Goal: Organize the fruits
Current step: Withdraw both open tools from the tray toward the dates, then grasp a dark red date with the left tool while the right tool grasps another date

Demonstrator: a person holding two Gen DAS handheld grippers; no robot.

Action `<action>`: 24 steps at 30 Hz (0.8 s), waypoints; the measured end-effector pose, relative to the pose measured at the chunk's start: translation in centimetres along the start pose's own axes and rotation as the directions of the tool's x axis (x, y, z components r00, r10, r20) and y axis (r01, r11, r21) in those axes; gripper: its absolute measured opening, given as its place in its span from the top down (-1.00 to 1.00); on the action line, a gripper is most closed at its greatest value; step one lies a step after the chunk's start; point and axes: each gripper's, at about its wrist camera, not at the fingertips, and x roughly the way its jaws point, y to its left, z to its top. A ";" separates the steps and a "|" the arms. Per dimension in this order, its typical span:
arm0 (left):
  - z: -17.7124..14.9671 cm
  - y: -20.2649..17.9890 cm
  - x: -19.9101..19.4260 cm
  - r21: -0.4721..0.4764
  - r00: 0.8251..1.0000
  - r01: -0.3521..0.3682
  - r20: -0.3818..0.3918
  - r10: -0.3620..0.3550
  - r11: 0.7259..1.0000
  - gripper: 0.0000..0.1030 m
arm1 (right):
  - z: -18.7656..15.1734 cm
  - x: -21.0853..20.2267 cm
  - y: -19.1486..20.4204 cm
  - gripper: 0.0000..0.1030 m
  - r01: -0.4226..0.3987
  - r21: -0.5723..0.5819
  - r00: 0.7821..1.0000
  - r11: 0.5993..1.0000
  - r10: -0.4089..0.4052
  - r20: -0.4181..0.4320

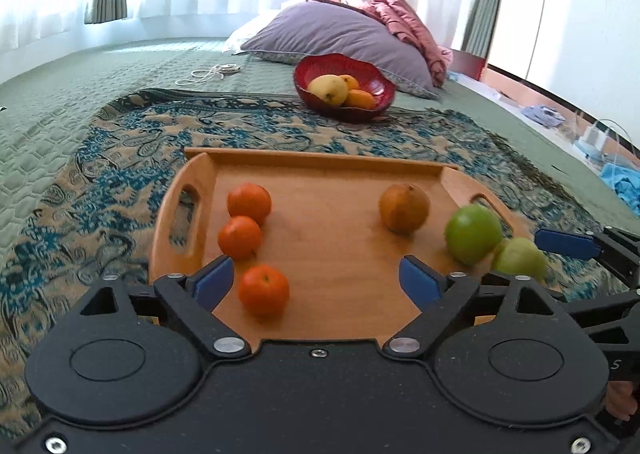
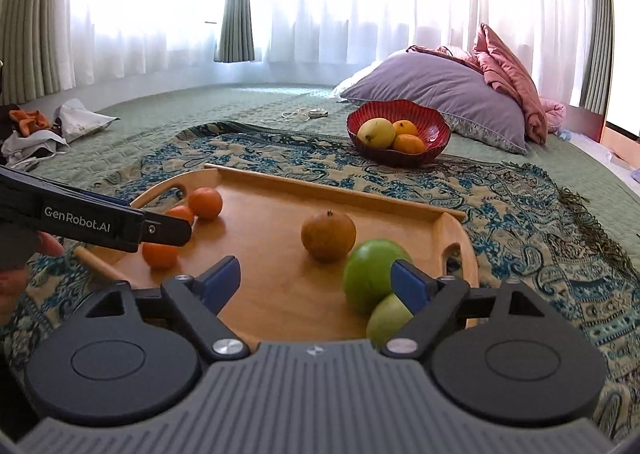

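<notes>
Both hand-held grippers, left (image 1: pixel 316 278) and right (image 2: pixel 316 280), stand wide with nothing gripped. Ahead of them, on the wooden tray (image 1: pixel 320 158), lie three oranges (image 1: pixel 264 290) by the left hand-held gripper. Two green apples (image 2: pixel 370 280) lie by the right one.

Paler green fruit (image 2: pixel 390 318) half-hidden behind right hand-held gripper (image 2: pixel 316 280)
</notes>
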 end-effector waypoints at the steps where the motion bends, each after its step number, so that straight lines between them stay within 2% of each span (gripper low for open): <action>1: -0.4 -0.3 -0.3 0.005 1.000 0.004 0.003 -0.004 1.000 -0.76 | -0.3 -0.3 0.0 -0.77 -0.001 0.000 1.000 1.000 0.001 0.002; 9: -2.7 -2.2 -1.6 0.038 1.000 0.018 0.006 -0.019 0.999 -0.84 | -2.8 -2.1 -0.2 -0.77 0.018 -0.010 1.000 1.000 -0.018 0.007; 24: -4.6 -5.3 -0.7 0.070 0.997 0.069 -0.043 -0.067 0.995 -0.85 | -6.2 -3.6 -2.3 -0.77 0.070 0.001 0.997 0.998 -0.070 -0.045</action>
